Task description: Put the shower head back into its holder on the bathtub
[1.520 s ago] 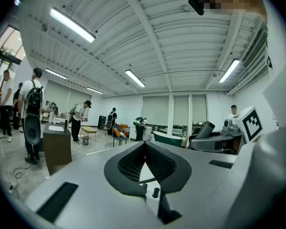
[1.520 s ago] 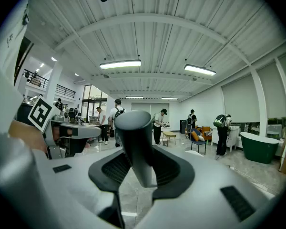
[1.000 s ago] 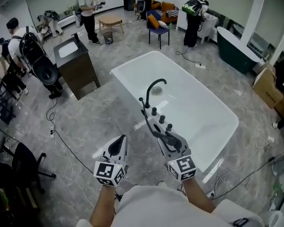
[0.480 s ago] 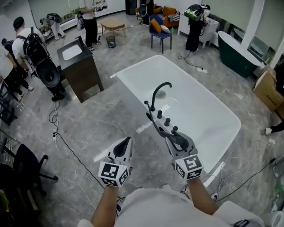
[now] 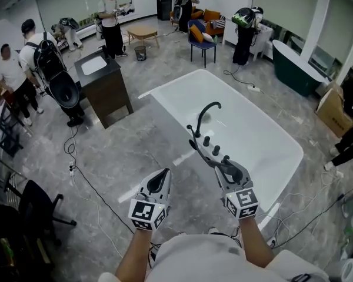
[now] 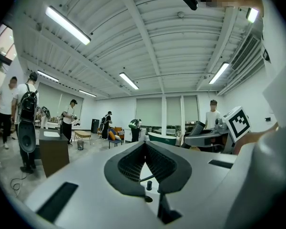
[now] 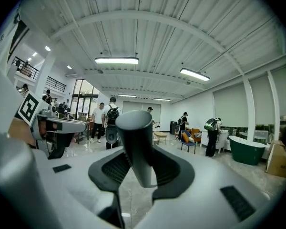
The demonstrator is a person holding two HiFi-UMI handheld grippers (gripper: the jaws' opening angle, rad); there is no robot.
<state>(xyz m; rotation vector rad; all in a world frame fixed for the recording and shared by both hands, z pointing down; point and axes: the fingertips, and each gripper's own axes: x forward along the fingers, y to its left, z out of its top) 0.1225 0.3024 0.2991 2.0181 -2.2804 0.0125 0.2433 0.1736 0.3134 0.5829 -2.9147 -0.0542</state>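
Note:
A white bathtub (image 5: 172, 82) stands ahead, with a black curved faucet spout (image 5: 207, 111) and a row of black knobs (image 5: 215, 150) on its near rim. My right gripper (image 5: 229, 172) is shut on the slim black shower head (image 5: 195, 147), which reaches forward beside the knobs. In the right gripper view its dark grey handle (image 7: 137, 144) sits upright between the ribbed pads (image 7: 115, 168). My left gripper (image 5: 159, 181) hangs over the floor left of the tub, shut, with nothing in it (image 6: 144, 146). I cannot make out the holder.
A dark vanity cabinet (image 5: 103, 84) with a sink stands left of the tub. Cables (image 5: 85, 178) trail over the grey floor. A black office chair (image 5: 35, 207) is at the left, a dark green tub (image 5: 294, 63) and cardboard boxes (image 5: 335, 110) at the right. Several people stand at the back.
Both grippers have edged a little toward the faucet end of the tub. The right one still holds the shower head. People in the background have shifted.

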